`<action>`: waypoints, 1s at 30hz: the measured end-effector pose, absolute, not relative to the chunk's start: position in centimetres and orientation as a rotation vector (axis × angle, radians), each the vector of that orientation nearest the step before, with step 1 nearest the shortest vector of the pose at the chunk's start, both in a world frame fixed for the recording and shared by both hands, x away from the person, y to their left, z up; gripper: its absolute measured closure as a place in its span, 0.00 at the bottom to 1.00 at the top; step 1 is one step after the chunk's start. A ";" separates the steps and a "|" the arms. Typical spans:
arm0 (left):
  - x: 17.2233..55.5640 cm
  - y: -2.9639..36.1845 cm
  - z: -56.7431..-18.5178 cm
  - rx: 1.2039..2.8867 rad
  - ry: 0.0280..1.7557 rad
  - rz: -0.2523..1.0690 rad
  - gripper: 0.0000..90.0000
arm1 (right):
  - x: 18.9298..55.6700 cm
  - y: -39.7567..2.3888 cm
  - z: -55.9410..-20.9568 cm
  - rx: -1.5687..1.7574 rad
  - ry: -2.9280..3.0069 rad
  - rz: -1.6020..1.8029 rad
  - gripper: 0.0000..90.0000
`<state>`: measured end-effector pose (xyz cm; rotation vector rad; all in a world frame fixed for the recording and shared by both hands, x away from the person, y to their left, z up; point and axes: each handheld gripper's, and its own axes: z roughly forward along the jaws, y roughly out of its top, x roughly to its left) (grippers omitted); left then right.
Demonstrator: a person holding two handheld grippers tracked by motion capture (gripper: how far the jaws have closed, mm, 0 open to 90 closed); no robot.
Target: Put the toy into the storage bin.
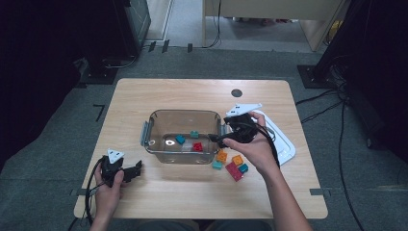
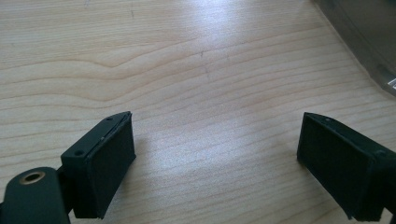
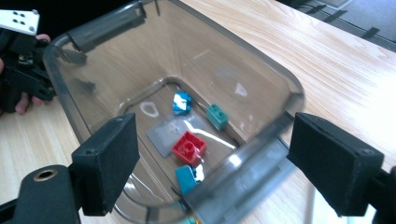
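- Right now your right gripper [image 1: 217, 138] hangs over the right end of the clear plastic rectangular bin [image 1: 153, 126] at mid-table; its jaws stand wide apart with nothing between the pads.
- Seen from the right gripper view, the bin's near rim and grey clip handle [image 3: 247, 175] blur across the space between those jaws.
- Inside the bin lie a red studded brick [image 3: 188, 147], a blue brick [image 3: 181, 102], a teal brick [image 3: 217, 116] and another blue-teal brick [image 3: 187, 179] close to the near wall.
- Outside, just right of the bin, a small cluster of bricks [image 1: 232, 164] sits on the light wooden table [image 1: 144, 91]: orange, teal and red, as far as the high view lets you tell.
- Beyond your right hand, a white lid [image 1: 285, 144] lies flat.
- Your left gripper [image 1: 137, 169] rests low at the table's front left, well apart from the bin, jaws spread over bare wood.
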<state>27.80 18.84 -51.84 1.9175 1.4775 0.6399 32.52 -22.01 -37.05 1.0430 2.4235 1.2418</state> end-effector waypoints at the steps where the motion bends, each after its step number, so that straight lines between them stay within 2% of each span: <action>1: 27.8 18.8 -51.8 1.917 1.478 0.640 0.12 | 32.4 -22.3 -37.1 1.056 2.419 1.237 0.18; 30: 27.8 18.8 -51.8 1.919 1.478 0.639 0.12 | 30.1 -28.0 -40.5 1.228 2.338 1.230 0.20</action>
